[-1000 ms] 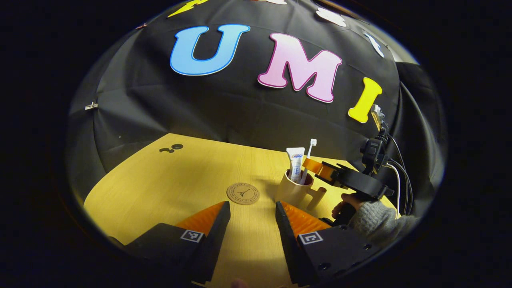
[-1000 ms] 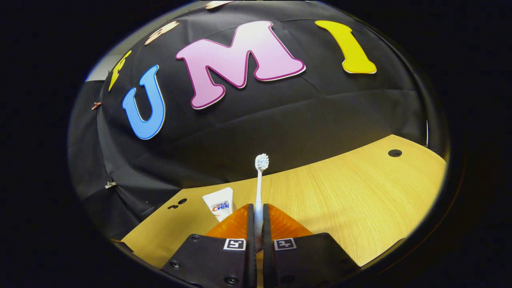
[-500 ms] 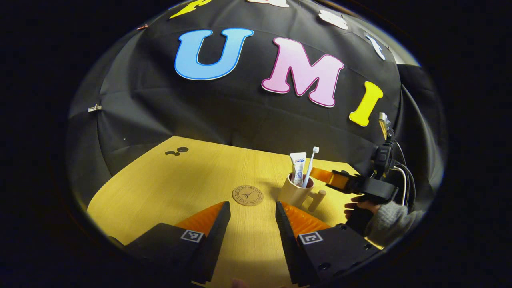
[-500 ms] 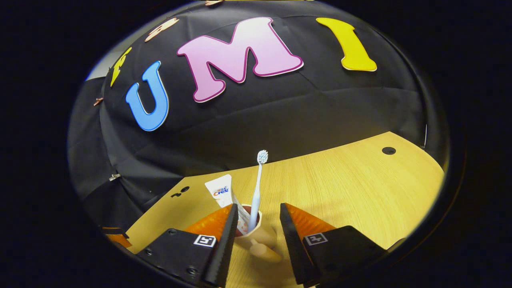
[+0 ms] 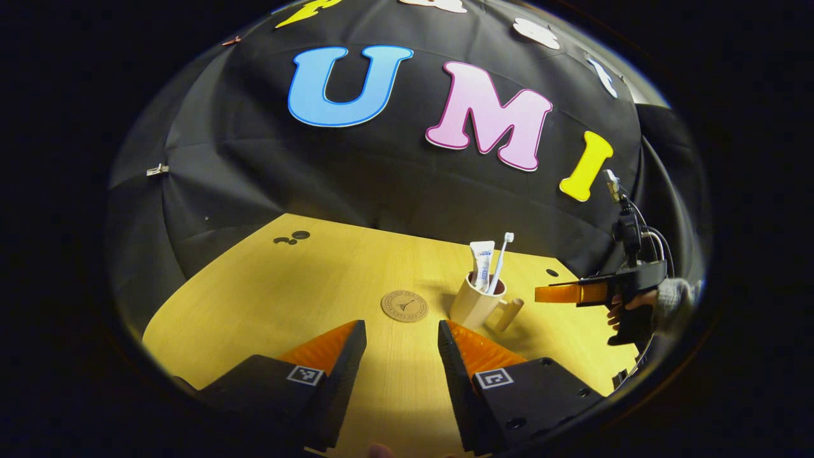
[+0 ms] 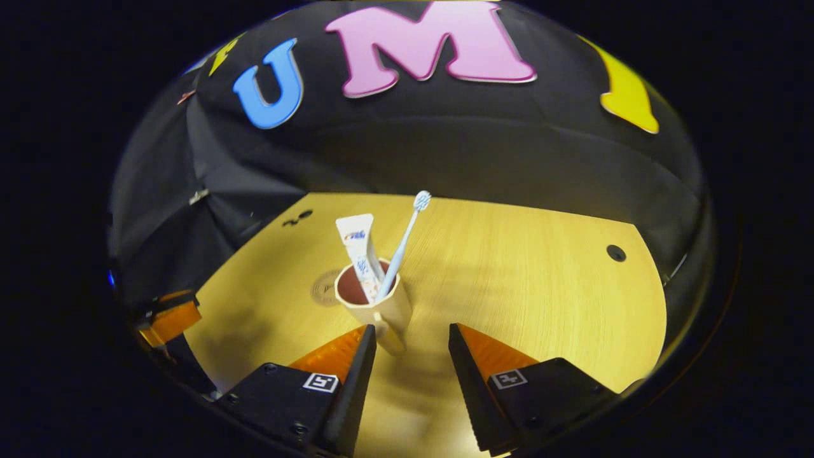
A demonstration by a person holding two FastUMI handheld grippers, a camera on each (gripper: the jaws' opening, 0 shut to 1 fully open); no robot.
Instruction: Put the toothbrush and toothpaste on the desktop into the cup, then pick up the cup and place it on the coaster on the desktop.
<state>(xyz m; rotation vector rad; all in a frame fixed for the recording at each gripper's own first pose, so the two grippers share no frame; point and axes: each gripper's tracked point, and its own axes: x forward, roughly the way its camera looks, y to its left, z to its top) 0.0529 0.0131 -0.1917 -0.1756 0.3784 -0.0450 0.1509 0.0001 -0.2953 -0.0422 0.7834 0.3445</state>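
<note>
— While standing upright mid-desk (image 5: 267, 292) beside coaster (image 5: 404, 306): cup (image 6: 375, 304), with toothbrush (image 6: 402, 245) and toothpaste (image 6: 360, 251) inside.
— Right gripper (image 6: 407, 353) spread, empty, near the handle; left gripper (image 5: 400, 346) spread, empty too.

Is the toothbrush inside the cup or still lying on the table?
Inside. The toothbrush stands leaning in the cup, bristles up, beside the toothpaste. The right gripper is open, apart from it.

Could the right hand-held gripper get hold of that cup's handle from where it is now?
Probably yes. The right hand-held gripper is open, and the cup turns its handle toward it, with only bare desktop between. The toothbrush and toothpaste stand inside, clear of the handle.
</note>
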